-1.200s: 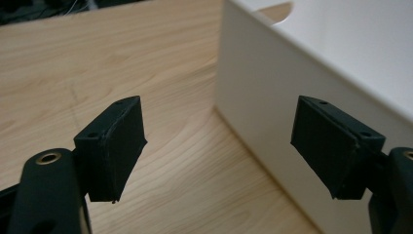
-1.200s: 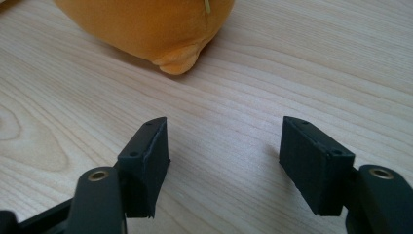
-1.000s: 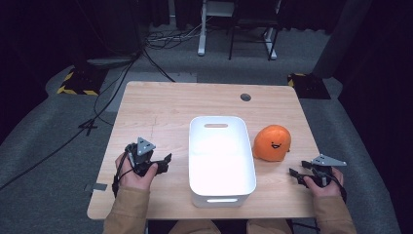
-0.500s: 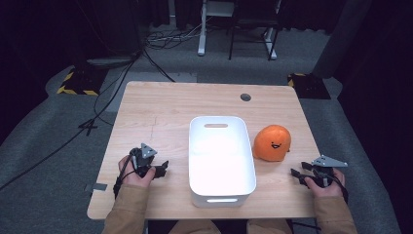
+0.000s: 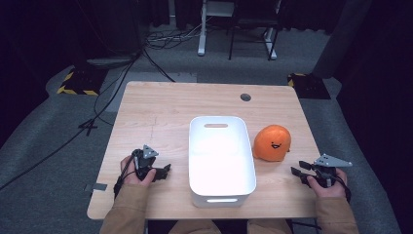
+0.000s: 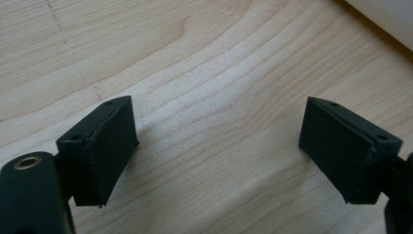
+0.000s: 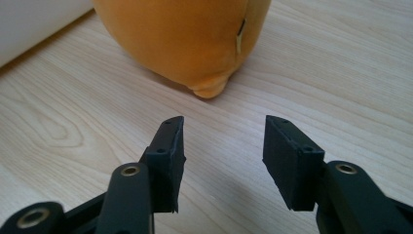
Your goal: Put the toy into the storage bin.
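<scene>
Orange plush toy (image 5: 272,143) on wooden table (image 5: 160,117)

Toy (image 7: 185,39) is cut off by the top edge in the right gripper view; its face does not show there, only the underside and a seam. Bin (image 7: 34,24) is just a white sliver at the top left there, and in the left gripper view bin (image 6: 389,19) is a corner at the top right. Left gripper (image 6: 219,146) has its body cut by the bottom edge. In the high view both forearms run off the bottom, and the bin's inside near wall is hidden by its rim (image 5: 221,192). The small dark disc (image 5: 246,97) on the table (image 5: 160,112) is too small to tell.
</scene>
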Available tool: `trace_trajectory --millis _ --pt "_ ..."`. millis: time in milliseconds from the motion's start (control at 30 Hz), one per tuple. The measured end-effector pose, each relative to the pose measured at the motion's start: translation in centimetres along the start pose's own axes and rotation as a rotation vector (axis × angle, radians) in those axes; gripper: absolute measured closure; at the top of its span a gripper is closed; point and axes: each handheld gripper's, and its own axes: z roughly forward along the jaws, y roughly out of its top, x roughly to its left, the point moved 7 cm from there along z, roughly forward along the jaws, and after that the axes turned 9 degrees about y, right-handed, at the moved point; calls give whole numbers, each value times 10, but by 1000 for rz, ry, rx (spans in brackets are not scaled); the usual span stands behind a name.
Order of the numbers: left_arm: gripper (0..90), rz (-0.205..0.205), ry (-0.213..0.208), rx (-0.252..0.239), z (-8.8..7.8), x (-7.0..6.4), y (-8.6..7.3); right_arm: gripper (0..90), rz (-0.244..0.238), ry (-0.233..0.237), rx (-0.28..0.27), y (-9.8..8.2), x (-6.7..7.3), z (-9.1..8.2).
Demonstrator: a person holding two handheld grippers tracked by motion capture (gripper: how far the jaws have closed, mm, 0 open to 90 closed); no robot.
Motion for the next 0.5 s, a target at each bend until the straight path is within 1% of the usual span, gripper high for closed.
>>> trace_trajectory --millis 33,67,133,267,333,367,433,500 --pt "141 9 3 -1 0 1 0 515 0 0 0 0 0 0" --pt "141 13 5 -3 0 1 0 520 -13 2 7 1 0 -1" --pt "139 13 5 -2 0 1 0 524 -5 6 2 4 2 -3" --pt "138 12 8 -3 0 1 0 528 -14 22 -20 12 6 -8" --pt "138 12 8 -3 0 1 0 530 -27 32 -32 18 7 -11" --pt "138 12 8 -3 0 1 0 531 -35 45 -52 24 9 -13" --pt "137 12 7 -3 0 0 0 531 -36 50 -62 28 10 -14" --pt "138 12 8 -3 0 1 0 534 -52 57 -67 34 10 -16"
